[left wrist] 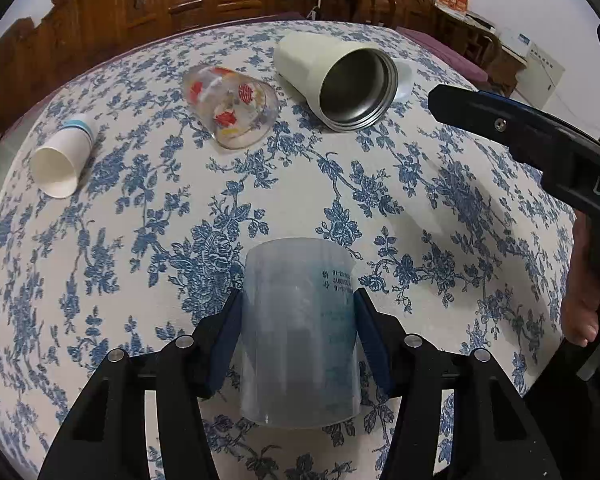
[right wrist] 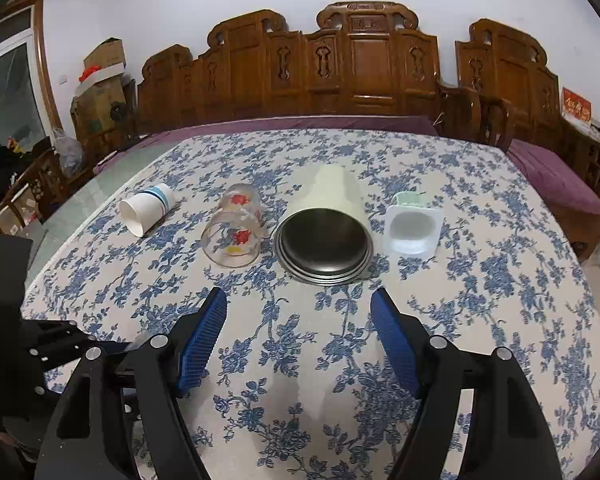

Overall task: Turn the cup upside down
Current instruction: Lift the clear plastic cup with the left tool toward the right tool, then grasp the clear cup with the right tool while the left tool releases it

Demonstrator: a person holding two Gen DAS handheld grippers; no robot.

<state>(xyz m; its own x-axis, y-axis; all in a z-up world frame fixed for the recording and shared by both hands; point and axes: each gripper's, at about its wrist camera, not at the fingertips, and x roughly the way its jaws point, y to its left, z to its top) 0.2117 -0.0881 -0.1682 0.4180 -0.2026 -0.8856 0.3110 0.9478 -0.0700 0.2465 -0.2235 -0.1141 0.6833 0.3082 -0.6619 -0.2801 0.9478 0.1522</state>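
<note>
My left gripper (left wrist: 298, 320) is shut on a translucent frosted plastic cup (left wrist: 300, 332) with printed text, held between its blue pads near the table's front. My right gripper (right wrist: 300, 336) is open and empty above the tablecloth; its body shows at the right of the left wrist view (left wrist: 540, 140). Lying on their sides further back are a white paper cup (left wrist: 62, 160) (right wrist: 146, 208), a clear glass with red flowers (left wrist: 232, 108) (right wrist: 234, 234), and a cream steel-lined tumbler (left wrist: 340, 84) (right wrist: 324, 236).
A small clear plastic tub (right wrist: 412, 232) lies to the right of the tumbler. The table carries a blue floral cloth (right wrist: 480, 280). A carved wooden bench (right wrist: 360, 72) with a purple cushion stands behind the table. Cardboard boxes (right wrist: 100, 96) stand at the far left.
</note>
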